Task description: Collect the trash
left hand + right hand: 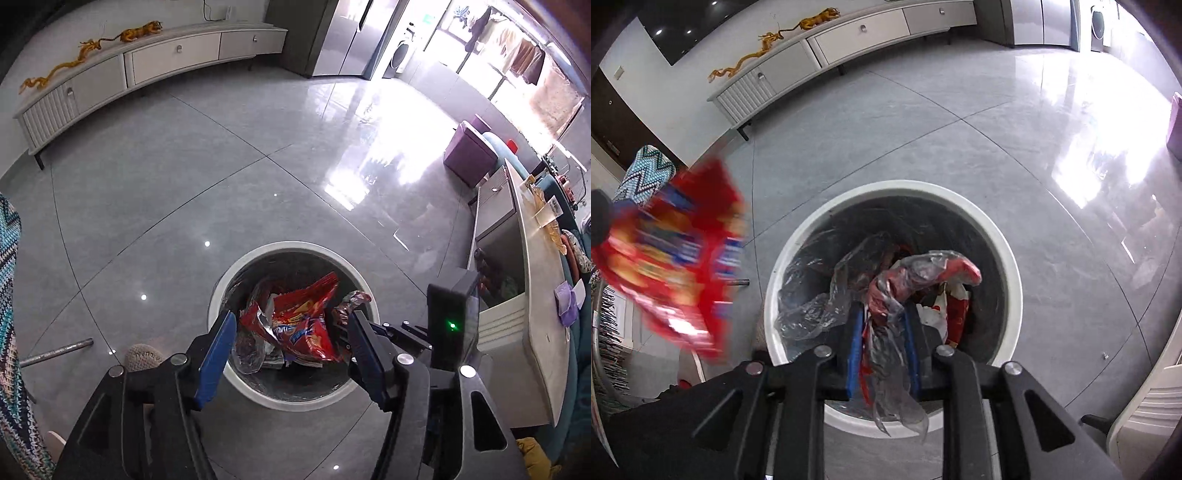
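Observation:
A round white-rimmed trash bin [229, 280] stands on the grey tile floor; it also shows in the right wrist view [1004, 236]. My left gripper [291, 332] is open above the bin, and a red snack bag [306, 325] lies loose between and below its fingers inside the bin. My right gripper [882, 325] is shut on a crumpled clear plastic wrapper [886, 295] with red print, held over the bin. A blurred red snack bag [676, 254] shows at the left of the right wrist view. The right gripper's black body [450, 325] shows beside the bin.
A long white TV cabinet [147, 62] runs along the far wall. A low white table [535, 295] with small items stands at right, a purple stool [469, 155] beyond it. A metal rod [55, 354] lies on the floor at left, by a knitted cloth [7, 295].

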`<state>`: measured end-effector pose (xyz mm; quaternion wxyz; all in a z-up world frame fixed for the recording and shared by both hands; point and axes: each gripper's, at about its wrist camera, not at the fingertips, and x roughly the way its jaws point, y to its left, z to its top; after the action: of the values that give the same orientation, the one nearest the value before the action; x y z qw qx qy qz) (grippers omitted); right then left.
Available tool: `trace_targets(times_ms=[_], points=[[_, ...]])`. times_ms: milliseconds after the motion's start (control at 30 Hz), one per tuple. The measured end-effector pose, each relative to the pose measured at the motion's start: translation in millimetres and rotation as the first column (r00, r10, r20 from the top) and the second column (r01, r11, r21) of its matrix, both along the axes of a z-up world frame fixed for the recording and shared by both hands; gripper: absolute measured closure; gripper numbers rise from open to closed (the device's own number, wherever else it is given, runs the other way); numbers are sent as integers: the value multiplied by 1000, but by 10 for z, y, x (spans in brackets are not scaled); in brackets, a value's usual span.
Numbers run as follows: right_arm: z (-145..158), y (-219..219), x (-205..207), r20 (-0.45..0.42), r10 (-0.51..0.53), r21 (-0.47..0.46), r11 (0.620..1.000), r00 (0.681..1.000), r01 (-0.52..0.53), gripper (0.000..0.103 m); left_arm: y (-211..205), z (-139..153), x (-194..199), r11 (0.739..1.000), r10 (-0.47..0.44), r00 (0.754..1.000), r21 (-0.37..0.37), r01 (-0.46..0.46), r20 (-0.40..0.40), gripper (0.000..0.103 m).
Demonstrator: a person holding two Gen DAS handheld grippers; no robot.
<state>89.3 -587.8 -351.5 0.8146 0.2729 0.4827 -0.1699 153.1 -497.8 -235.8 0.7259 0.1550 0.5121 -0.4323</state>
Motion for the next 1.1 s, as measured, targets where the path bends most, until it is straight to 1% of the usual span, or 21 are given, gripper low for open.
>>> trace_targets(times_ms=[33,67,167,267,400,467,567,600,700,767,833,900,1000,1067,1100], points=[[-21,-9,-1,-1,-9,1,1000,1000,9,64,10,9,10,1000,2,1000,-1,-2,2,39],[-38,-18,-4,0,-19,4,1000,1000,19,61,21,23,22,1000,3,1000,-2,-3,5,38],[-32,-16,-38,1,-31,3,1000,1000,31,59,85,58,57,1000,14,1000,-6,-14,7,38],[68,22,-67,8,-31,-15,999,999,31,59,166,172,30,1000,25,999,-14,-24,44,38],[352,125,-68,30,-20,-67,997,999,22,59,392,443,-44,998,61,988,-29,-58,140,38],[559,229,-65,50,-7,-101,995,999,12,59,551,620,-55,995,93,976,-46,-86,195,38],[944,439,-10,98,30,-156,988,995,-15,59,867,875,-49,985,166,953,-80,-151,253,38],[1079,531,10,116,47,-175,984,992,-26,59,981,956,-50,981,189,942,-91,-170,278,38],[1507,875,85,177,108,-238,969,978,-63,59,1395,1204,-87,967,254,896,-118,-226,363,38],[1789,1152,144,222,157,-275,957,962,-93,59,1695,1329,-100,952,305,873,-141,-271,382,38],[2043,1453,198,255,208,-317,941,944,-121,54,2031,1428,-133,936,351,847,-164,-311,399,36],[2271,1756,247,284,258,-352,924,923,-150,51,2371,1543,-180,919,394,808,-184,-348,438,33],[2584,2231,327,326,338,-393,898,883,-199,50,2887,1701,-259,888,458,743,-218,-404,488,30],[2776,2549,376,343,383,-428,876,857,-221,45,3239,1822,-311,864,502,701,-251,-437,507,25],[2867,2689,397,353,401,-442,868,845,-227,40,3392,1887,-319,850,524,678,-269,-453,516,24]])
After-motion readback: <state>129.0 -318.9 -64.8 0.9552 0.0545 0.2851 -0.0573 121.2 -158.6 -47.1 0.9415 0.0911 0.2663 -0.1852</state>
